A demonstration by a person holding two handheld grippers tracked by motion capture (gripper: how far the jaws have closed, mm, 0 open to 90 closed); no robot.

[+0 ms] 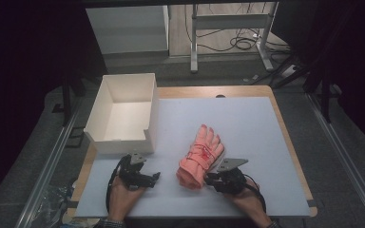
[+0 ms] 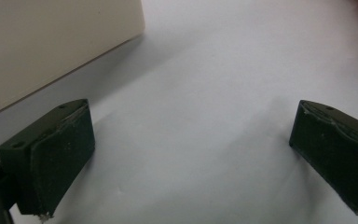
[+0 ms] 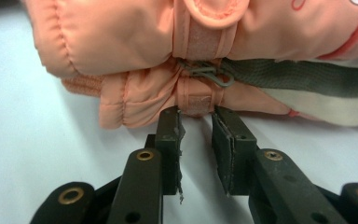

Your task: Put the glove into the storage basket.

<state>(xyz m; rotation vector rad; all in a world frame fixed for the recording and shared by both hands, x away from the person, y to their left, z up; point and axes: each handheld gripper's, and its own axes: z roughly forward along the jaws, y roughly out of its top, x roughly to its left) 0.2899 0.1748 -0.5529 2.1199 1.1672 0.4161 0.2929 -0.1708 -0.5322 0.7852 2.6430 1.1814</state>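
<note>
A pale grey table mat (image 1: 247,142) lies on a wood-edged table in a dim room, with a metal desk frame and loose cables on the floor behind it. In the right gripper view, the right gripper (image 3: 196,122) has its 2 black jaws drawn close together with a narrow gap left between them, their tips just touching the edge of a pair of salmon-pink padded gloves (image 3: 135,42) at the strap near the wrist; no fabric sits between the pads, so nothing is gripped. The 2 gloves are stacked and joined by a small grey clip (image 3: 209,72), with a grey strap running off to one side. In the high view the right gripper (image 1: 208,179) sits at the cuff end of the gloves (image 1: 200,154), which lie near the middle of the mat with fingers pointing away from the person. The left gripper (image 2: 191,154) has its jaws spread wide over bare mat, holding nothing, and in the high view the left gripper (image 1: 153,177) rests near the front of an open white box (image 1: 123,142) standing at the mat's left rear corner. The box looks empty. Judging from this, the work is at its start: the gloves are still on the mat, a grip is about to be taken, and lifting and placing them, likely into the box, remains.
</note>
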